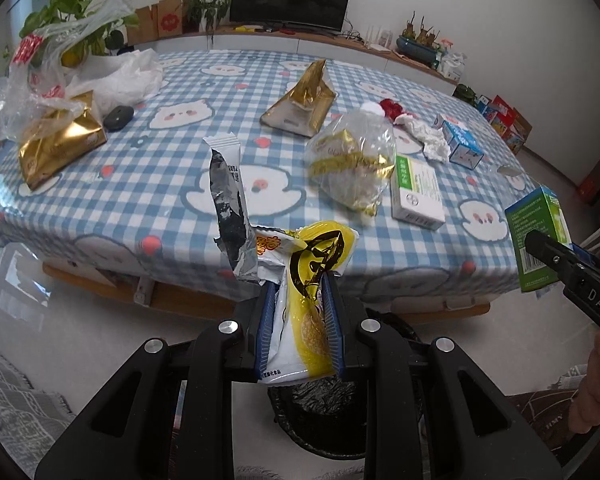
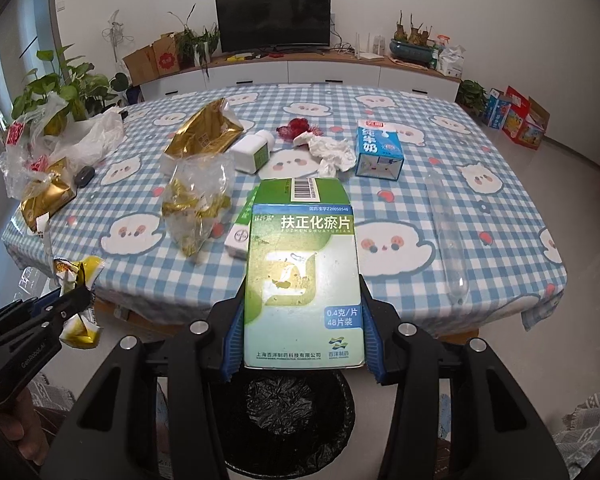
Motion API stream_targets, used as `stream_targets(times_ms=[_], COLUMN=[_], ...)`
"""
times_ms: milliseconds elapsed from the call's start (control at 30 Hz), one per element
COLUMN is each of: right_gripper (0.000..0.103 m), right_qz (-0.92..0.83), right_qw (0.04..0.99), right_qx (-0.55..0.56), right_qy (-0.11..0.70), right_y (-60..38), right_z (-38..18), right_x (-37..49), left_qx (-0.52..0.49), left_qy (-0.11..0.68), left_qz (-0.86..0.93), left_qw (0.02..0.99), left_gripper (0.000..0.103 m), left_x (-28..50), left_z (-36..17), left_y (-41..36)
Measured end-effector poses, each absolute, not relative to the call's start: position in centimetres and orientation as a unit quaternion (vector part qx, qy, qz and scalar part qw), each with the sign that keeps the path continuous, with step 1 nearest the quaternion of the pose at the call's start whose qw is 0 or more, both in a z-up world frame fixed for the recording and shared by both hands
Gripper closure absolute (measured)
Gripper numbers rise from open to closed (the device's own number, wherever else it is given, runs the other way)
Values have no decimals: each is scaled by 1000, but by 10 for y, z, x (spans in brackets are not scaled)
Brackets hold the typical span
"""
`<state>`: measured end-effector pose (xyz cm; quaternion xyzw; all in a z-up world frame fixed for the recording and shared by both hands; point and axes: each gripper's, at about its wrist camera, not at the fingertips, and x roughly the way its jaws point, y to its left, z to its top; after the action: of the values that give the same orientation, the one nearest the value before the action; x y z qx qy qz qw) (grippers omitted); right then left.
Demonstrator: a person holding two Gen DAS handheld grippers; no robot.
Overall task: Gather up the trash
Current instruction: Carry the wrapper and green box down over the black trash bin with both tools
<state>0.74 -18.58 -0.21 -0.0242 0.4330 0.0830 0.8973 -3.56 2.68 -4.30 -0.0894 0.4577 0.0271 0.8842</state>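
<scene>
Your L tongs (image 1: 298,320) grip a crumpled yellow-and-white snack wrapper (image 1: 312,280) w/ a silver foil wrapper (image 1: 230,208) at its 10 o'clock. Your R tongs (image 2: 300,320) clamp a green cardboard medicine box (image 2: 302,272). Both hang over the black-lined round trash bin (image 2: 288,428), off the checked counter (image 2: 420,216) at 12 o'clock.
</scene>
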Motion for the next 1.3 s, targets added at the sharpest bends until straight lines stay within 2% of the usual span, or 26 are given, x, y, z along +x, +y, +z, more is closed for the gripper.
stream_targets(times_ms=[533, 1000, 1300], right_gripper=[58, 58, 58], right_qz=[103, 93, 83], right_qw=[861, 829, 813], right_qx=[-56, -61, -70], right_qy=[495, 548, 572], right_y=[-155, -149, -142], right_z=[-106, -189, -226], right_x=[-29, -21, -17], left_qx=[-86, -84, -86], left_qy=[494, 534, 549], left_qz=[41, 38, 32], left_qw=[864, 840, 831], left_gripper=[80, 80, 80], left_x=[-77, -79, -81], left_z=[-139, -205, -227], left_y=[25, 21, 21])
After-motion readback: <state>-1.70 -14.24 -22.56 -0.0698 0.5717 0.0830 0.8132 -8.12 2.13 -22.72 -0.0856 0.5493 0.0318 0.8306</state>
